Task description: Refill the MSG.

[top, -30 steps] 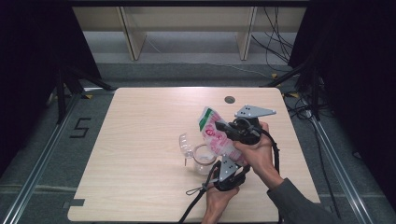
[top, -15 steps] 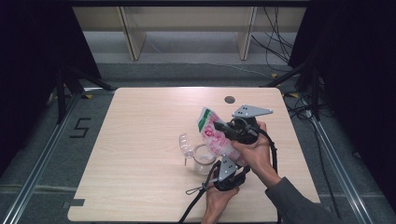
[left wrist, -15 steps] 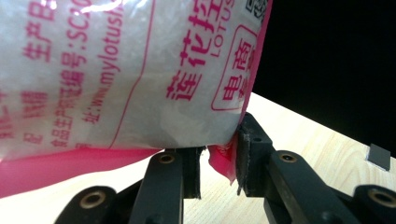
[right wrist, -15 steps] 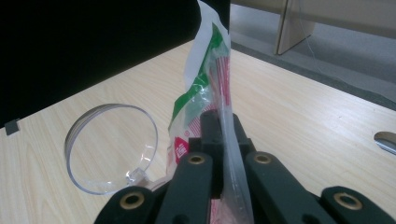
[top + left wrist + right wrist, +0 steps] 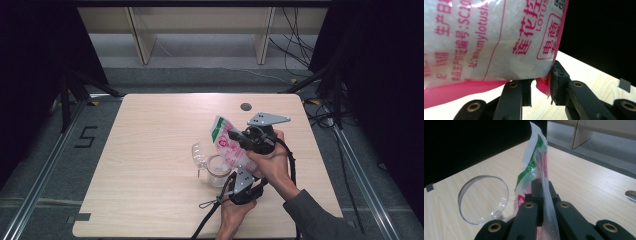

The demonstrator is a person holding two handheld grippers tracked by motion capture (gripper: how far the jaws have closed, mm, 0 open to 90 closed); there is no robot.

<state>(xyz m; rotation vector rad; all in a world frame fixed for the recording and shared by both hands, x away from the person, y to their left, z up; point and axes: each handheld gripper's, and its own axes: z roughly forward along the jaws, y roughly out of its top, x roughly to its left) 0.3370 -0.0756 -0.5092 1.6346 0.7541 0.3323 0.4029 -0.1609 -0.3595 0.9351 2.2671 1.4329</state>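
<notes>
Right gripper (image 5: 541, 195) clamps my pouch (image 5: 231, 145) near its top; left gripper (image 5: 540, 82) pinches its lower corner. Pouch slants above the clear jar (image 5: 217, 170), lid (image 5: 484, 198) open alongside.

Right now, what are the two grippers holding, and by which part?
Both hold the plastic bag. The right gripper pinches its thin upper part; the left gripper has its pink bottom corner between the jaws, over the clear container.

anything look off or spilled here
Nothing spilled. The bag hangs tilted over the clear jar, pinched by the right tongs and at a corner by the left tongs. The jar's hinged lid stands open.
</notes>
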